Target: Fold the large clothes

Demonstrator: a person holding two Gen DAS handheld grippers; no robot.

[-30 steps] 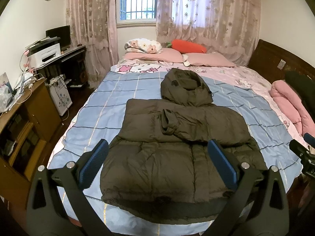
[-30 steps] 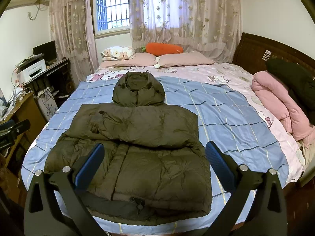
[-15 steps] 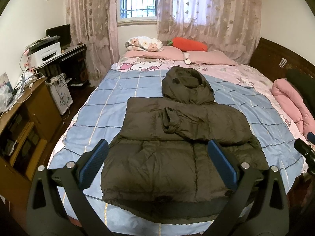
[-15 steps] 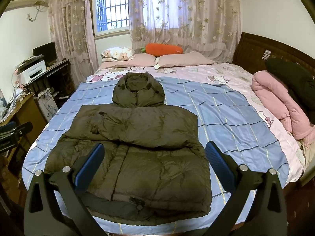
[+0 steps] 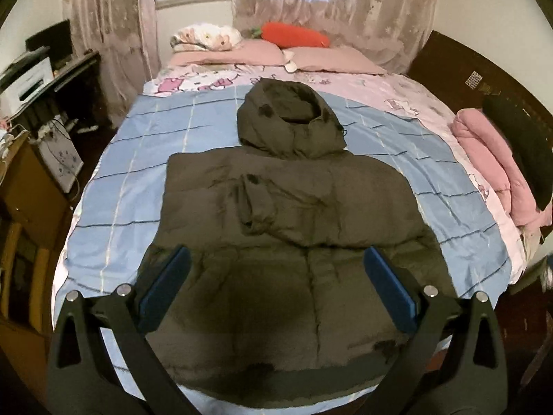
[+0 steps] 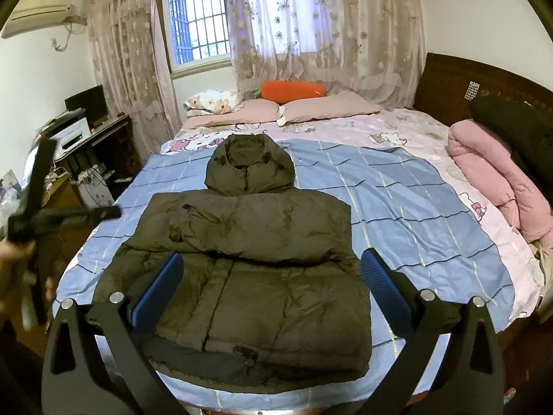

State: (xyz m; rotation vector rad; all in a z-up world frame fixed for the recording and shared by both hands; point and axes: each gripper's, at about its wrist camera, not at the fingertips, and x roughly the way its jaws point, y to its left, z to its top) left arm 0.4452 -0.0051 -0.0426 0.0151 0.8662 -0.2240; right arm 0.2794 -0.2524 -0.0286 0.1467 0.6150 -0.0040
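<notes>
left wrist view showed the olive puffer jacket (image 5: 287, 242) mid-frame on the bed (image 5: 114, 186), sleeves folded in; both grippers (image 5: 276, 290) (image 6: 271, 285) hung released, empty. next likely: grasp the hem (image 6: 262, 363), fold toward the hood (image 6: 249, 169).

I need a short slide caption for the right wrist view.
Open right gripper above an olive hooded jacket with sleeves folded in, on a blue bedspread.

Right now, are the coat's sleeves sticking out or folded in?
Folded in. Both sleeves lie across the chest of the coat, and the hood lies flat above.
</notes>
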